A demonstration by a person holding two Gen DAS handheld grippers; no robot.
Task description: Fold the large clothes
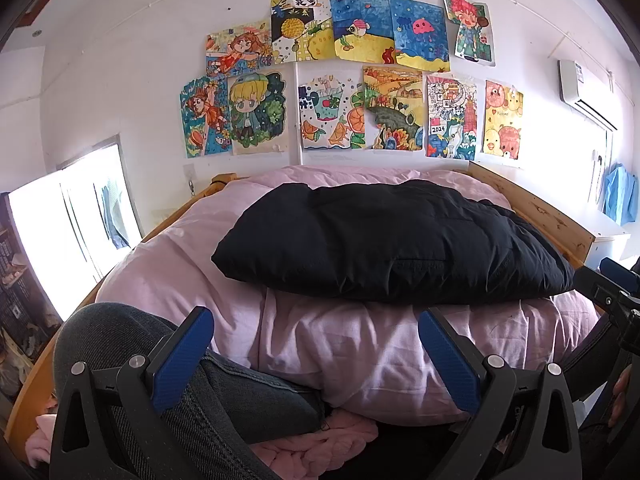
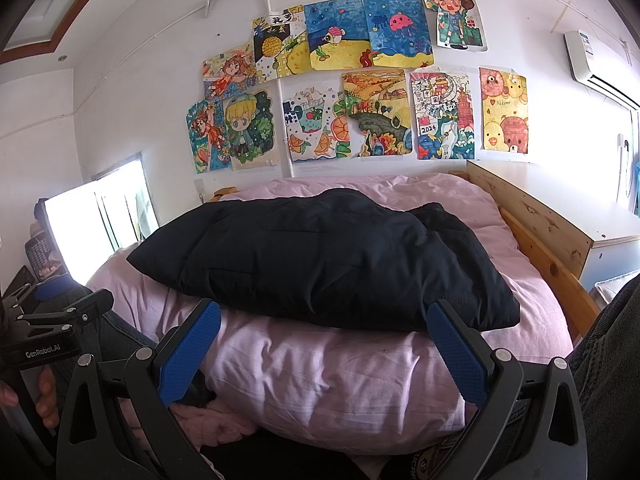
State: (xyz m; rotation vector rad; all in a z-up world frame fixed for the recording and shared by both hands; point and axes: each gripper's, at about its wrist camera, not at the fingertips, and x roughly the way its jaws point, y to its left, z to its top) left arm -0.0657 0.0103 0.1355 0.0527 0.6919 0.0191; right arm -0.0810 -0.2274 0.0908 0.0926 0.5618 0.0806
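White wall (image 1: 120, 92) backs the scene, with a block of coloured drawings (image 1: 344, 76) taped at 12 o'clock above a wooden bed frame (image 1: 536, 216). At 9 o'clock in the left wrist view a bright window (image 1: 68, 232) shows. A pink duvet (image 1: 360, 352) is heaped on the bed and fills the centre of both views. A black padded jacket (image 1: 384, 240), folded into a thick bundle, lies on top of the duvet, running from 10 o'clock to 3 o'clock. At 7 o'clock a knee in grey denim (image 1: 132, 328) rests against the near edge of the duvet.

Left gripper (image 1: 316, 356): jaws spread wide, blue pads (image 1: 182, 360) clear of all fabric, nothing between them. It sits below the jacket, not touching it.

Right gripper (image 2: 324, 354): jaws likewise spread wide and holding nothing, pads just below the jacket's near edge. At 2 o'clock an air conditioner (image 2: 596, 64) is mounted on the wall.
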